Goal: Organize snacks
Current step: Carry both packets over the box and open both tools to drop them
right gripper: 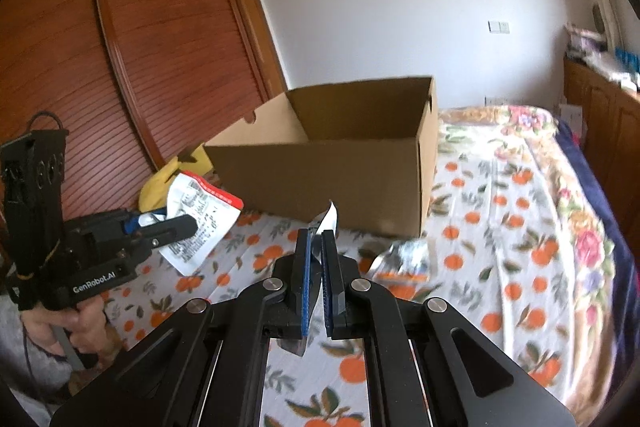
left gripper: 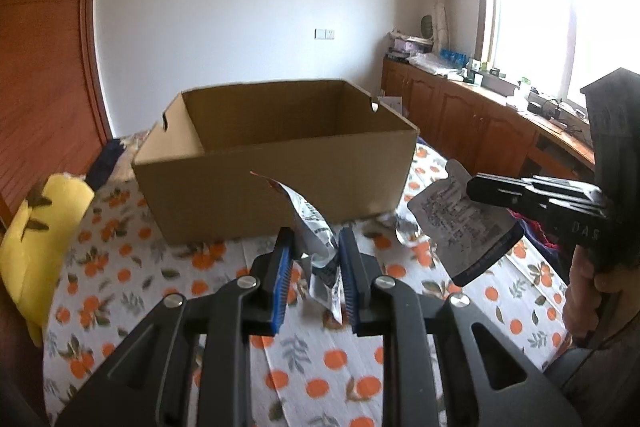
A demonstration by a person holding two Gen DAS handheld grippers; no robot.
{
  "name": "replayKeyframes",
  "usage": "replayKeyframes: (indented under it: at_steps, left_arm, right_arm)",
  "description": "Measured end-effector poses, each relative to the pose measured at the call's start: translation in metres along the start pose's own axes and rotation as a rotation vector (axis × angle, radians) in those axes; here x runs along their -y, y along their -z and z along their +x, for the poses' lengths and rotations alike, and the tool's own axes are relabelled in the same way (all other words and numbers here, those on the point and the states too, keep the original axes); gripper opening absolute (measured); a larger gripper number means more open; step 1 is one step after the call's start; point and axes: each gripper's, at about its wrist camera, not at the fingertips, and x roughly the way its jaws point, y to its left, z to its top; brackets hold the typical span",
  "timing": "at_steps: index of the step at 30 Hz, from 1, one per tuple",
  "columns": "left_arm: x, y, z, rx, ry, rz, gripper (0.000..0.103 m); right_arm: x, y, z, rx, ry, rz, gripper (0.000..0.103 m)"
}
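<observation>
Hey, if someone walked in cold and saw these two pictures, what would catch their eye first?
Probably the open cardboard box, standing in the middle of the orange-print cloth. Next, both grippers hanging in front of it, each clamped on a snack packet: the left gripper on a crumpled white one with a red edge, the right gripper on a flat silvery one. A yellow plush toy lies at the cloth's left edge.
</observation>
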Motion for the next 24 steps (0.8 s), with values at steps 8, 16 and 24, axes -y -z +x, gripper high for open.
replayKeyframes:
  at_steps: [8, 16, 24]
  left_arm:
    - [-0.012, -0.038, 0.012, 0.046, 0.04, 0.037, 0.02]
    - [-0.032, -0.084, 0.029, 0.1, 0.047, 0.048, 0.02]
    - [-0.055, -0.106, 0.069, 0.105, 0.009, 0.033, 0.02]
  right_arm:
    - [-0.002, -0.049, 0.009, 0.041, 0.027, -0.057, 0.002]
    - [-0.004, -0.097, 0.024, 0.093, 0.021, -0.101, 0.002]
    - [-0.004, -0.126, 0.064, 0.095, 0.039, -0.128, 0.002]
